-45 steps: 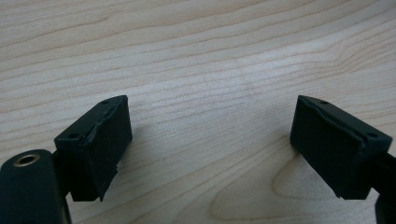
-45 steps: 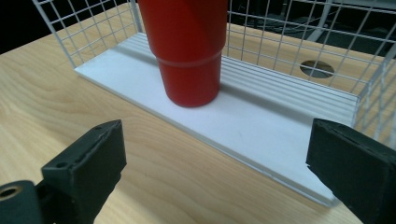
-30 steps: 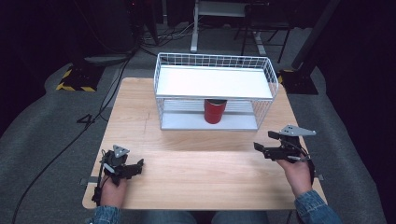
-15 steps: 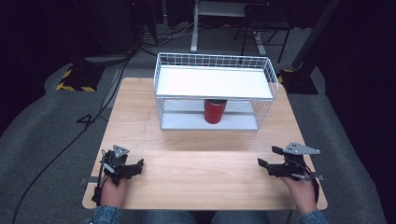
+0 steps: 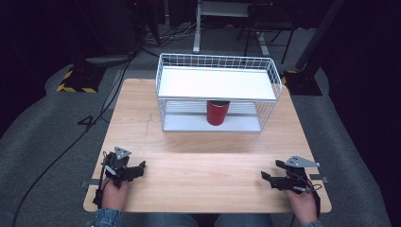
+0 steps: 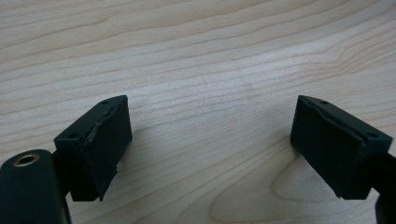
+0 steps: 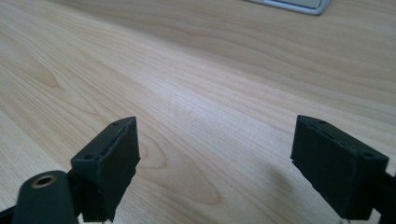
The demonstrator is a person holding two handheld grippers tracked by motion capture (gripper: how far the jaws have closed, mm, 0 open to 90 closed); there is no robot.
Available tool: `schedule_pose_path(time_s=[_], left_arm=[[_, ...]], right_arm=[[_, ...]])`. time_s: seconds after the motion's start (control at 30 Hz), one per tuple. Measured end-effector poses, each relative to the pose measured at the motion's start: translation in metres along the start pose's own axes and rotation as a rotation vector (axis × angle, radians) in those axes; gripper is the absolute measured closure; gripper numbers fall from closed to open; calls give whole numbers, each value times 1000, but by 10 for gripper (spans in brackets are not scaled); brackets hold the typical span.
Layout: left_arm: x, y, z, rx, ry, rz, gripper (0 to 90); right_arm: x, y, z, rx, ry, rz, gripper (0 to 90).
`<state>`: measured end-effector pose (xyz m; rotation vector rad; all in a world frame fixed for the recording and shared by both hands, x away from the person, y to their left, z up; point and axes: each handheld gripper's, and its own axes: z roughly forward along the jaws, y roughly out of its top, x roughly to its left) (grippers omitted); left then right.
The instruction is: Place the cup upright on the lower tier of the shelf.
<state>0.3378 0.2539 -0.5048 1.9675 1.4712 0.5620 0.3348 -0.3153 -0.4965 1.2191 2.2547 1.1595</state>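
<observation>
Now both grippers' black blocky jaws (image 6: 210,154) (image 7: 215,172) gape, empty, over grained wood table (image 5: 198,179).

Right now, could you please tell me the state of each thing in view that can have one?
Left gripper: open, empty, low over the table.
Right gripper: open, empty, low over the table.
Red can: upright on the lower level of the wire rack.
Rack's upper shelf: bare.

our right gripper (image 7: 215,168) hangs low over the pale wooden counter (image 7: 224,79), its two black jaws standing apart with bare wood grain between them; a grey tray corner (image 7: 299,4) sits far off.
</observation>
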Motion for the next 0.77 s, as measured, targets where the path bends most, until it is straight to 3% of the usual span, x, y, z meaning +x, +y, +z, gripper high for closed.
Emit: schedule_pose_path(time_s=[0.3, 0.47, 0.77], left_arm=[[0, 0, 0, 1, 0, 3, 133], [0, 0, 0, 2, 1, 3, 133], [0, 0, 0, 1, -2, -3, 133]], right_arm=[[0, -4, 6, 50, -7, 2, 159], [5, -4, 8, 76, -67, -57, 141], [6, -5, 9, 83, -77, -59, 127]])
